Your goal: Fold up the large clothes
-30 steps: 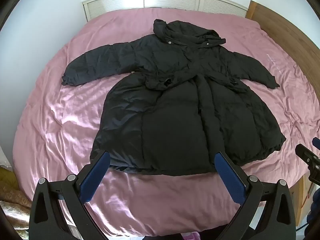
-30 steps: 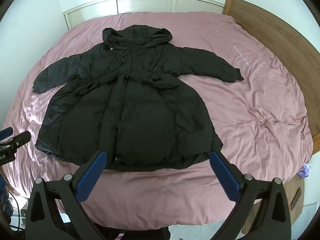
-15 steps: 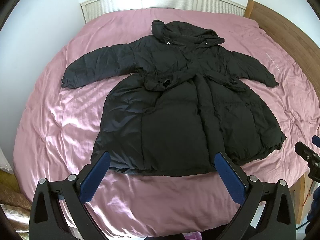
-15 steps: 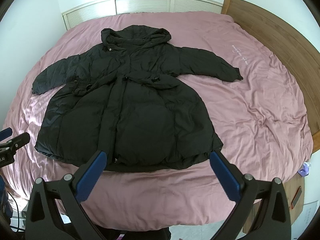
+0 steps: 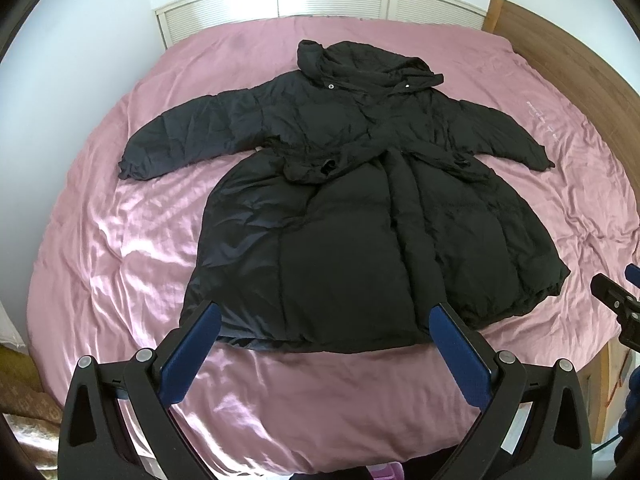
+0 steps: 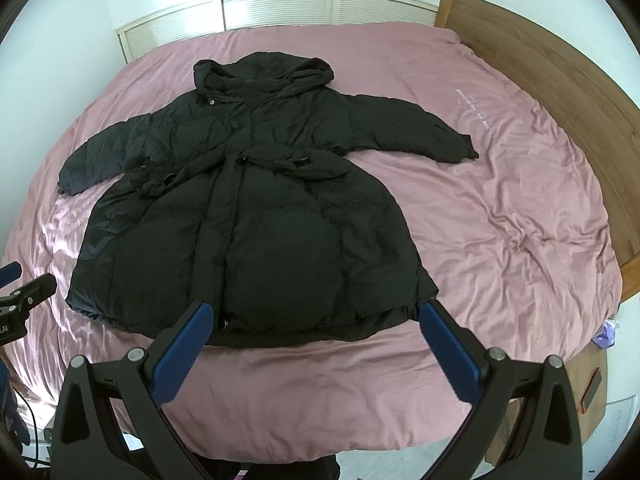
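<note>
while both grippers hang above the foot of the bed, no fold has yet begun — i read this as the approach step. the black hooded puffer coat (image 5: 352, 216) lies front-up and spread flat on the pink duvet (image 5: 120, 240), hood toward the louvred panel (image 5: 332, 0) at the far wall, both sleeves thrown out sideways, a belt tied loosely across the waist. the left gripper (image 5: 324, 334) is wide open and holds nothing; its blue pads frame the near hem without touching it. the right gripper (image 6: 316, 326) is likewise wide open and empty, framing the hem's right half.

my judgement of the next move: bring each sleeve in across the chest, which calls for reaching well forward to the cuffs — the left sleeve cuff (image 5: 134, 166) and the right sleeve cuff (image 6: 466, 152) — and pinching thick, slippery fabric that may spring back.

edges and room: bare duvet lies on all sides of the coat, broadest on the right toward the wooden bed frame (image 6: 560, 92). the near hem sits closer to the foot edge. the white wall (image 5: 60, 100) bounds the left side.
</note>
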Demonstrator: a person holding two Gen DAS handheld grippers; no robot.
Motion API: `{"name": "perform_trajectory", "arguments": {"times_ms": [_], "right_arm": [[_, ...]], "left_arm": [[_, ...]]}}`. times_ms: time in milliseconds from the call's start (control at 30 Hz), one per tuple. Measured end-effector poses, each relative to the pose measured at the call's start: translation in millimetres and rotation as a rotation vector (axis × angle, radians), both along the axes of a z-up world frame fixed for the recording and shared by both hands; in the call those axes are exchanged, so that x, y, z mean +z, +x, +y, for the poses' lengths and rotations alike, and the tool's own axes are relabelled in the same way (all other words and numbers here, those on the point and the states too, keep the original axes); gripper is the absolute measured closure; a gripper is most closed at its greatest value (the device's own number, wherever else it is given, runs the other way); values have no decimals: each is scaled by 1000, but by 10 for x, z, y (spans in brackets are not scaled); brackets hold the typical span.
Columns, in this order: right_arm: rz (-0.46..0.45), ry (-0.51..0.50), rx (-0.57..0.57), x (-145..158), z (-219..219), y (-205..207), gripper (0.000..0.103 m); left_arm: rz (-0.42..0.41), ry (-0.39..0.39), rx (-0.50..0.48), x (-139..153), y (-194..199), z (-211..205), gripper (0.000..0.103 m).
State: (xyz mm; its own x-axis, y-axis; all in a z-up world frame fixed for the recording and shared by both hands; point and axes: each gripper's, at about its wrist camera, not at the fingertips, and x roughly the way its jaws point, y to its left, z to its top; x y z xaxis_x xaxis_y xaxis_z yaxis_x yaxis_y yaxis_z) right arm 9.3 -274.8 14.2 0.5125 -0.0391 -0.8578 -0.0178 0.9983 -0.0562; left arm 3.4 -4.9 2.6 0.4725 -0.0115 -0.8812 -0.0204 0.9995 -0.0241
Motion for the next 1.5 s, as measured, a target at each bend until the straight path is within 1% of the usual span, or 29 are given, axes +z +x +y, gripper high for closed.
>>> {"name": "perform_trajectory", "arguments": {"times_ms": [267,433,600,767,900,1267,1500], "right_arm": [[4,-5,-4,-8,-15,2,0],[5,-7,-6,-20,-29,1,0],[6,-2,-17,-28,-77,18,0],[6,-1,-22,-13,-103,41,0],[3,3,-21,6,-121,55,0],[-15,17,-12,53,-198,176,0],[-27,18,8,51,-245,323,0]], "left_arm": [[3,23,-16,1,1,-67,1],[19,14,-14,2,19,-67,1],[19,2,1,40,44,-53,2],[9,17,0,78,73,-79,2],[6,43,-21,101,97,-107,2],[10,26,-15,161,213,-110,2],[30,4,16,162,322,-97,2]]}}
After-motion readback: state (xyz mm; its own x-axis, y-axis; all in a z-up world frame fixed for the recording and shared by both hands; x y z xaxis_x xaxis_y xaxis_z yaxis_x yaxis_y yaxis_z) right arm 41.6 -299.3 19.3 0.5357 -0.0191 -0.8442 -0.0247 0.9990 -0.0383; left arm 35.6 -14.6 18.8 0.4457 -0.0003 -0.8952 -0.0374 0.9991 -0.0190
